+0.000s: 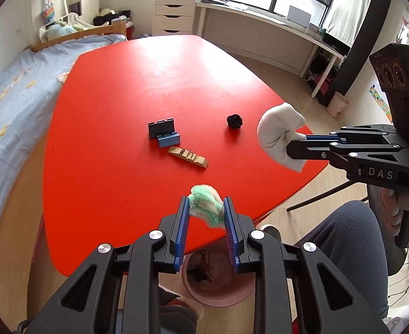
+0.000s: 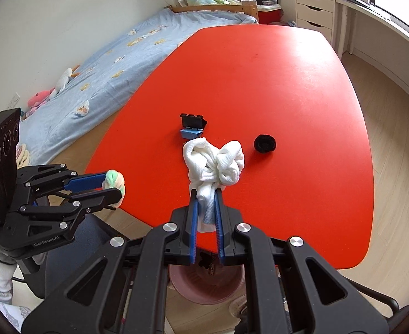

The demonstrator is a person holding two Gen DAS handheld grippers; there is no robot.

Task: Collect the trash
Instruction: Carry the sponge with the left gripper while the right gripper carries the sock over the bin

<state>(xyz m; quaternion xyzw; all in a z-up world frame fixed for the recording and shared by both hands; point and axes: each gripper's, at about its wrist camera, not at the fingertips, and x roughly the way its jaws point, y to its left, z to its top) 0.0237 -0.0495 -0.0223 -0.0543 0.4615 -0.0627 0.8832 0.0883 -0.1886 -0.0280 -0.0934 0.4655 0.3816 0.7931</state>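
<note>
Left tongs (image 1: 206, 208): narrow gap, clamped on a green and white fuzzy bundle (image 1: 206, 205). It sits near the tips, pads (image 1: 182, 222) biting both sides, so it sticks out forward. Good for a clean drop, less margin if it slips.

Right tongs (image 2: 206, 203): pinched almost fully closed on a white cloth (image 2: 214, 164). You've got only its gathered neck between the pads; the bulk blooms out past the tips and a short tail hangs back between the fingers. That explains the tight closure: thin fabric, nothing rigid to stop the jaws.

Both loads are off the red worktop (image 1: 154, 83), carried over its near edge. Both tongs point steeply down, and the pink bin (image 1: 218, 286) sits on the floor just beneath them, past the edge, with some wrappers already inside. My read: you're mid-carry to the bin, one piece per hand.

The cloth is the floppy one. I'd get it well over the rim before you let go, or it could drape on the edge.

Left on the worktop, mid-surface and well apart from the edge: a black and blue plastic block pair (image 1: 164, 133), a wooden clothespin (image 1: 188, 157) just beside it, and a small black scrunchy thing (image 1: 234, 121) off to the right. Can't tell which of those count as trash.
</note>
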